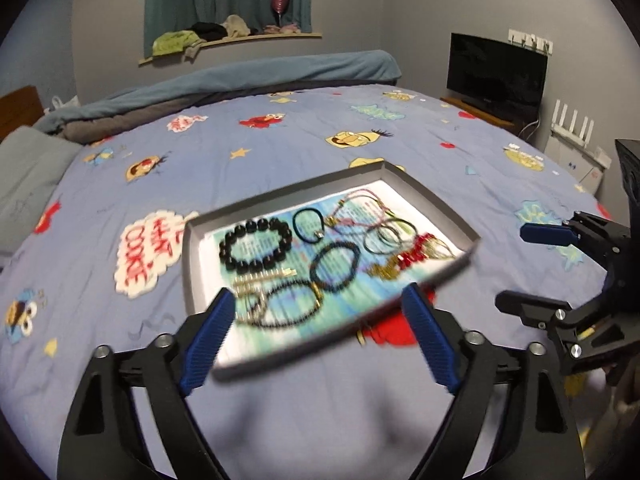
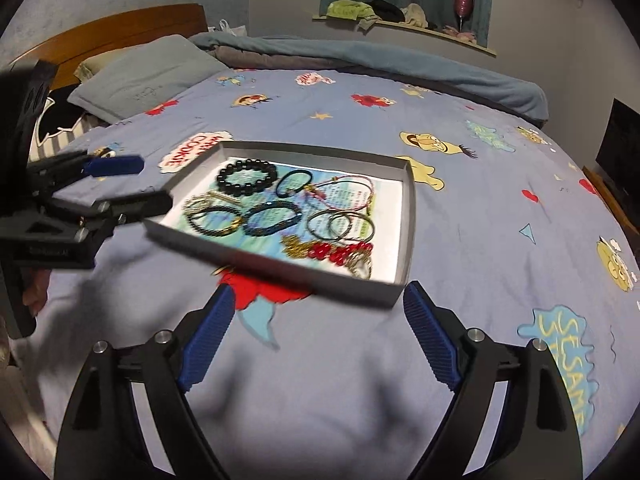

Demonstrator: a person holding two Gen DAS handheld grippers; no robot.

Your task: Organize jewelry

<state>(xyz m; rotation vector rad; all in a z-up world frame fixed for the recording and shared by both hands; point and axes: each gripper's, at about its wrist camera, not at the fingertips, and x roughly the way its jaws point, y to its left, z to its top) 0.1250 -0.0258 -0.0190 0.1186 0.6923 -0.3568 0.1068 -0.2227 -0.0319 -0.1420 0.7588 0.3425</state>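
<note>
A shallow grey tray point(image 1: 191, 264) lies on the cartoon-print bedspread point(image 1: 280, 140), holding the jewelry. A black bead bracelet point(image 1: 256, 245) sits at the tray's 10 o'clock, thin hoops point(image 1: 384, 236) toward 3 o'clock, and a red bead piece point(image 2: 340, 252) beside a gold chain point(image 2: 296, 249) nearer the rim. The left gripper point(image 1: 318, 312) hovers at the tray's near edge, jaws spread wide and empty. The right gripper point(image 2: 316, 310), at the tray's 4 o'clock, is likewise spread and empty.
</note>
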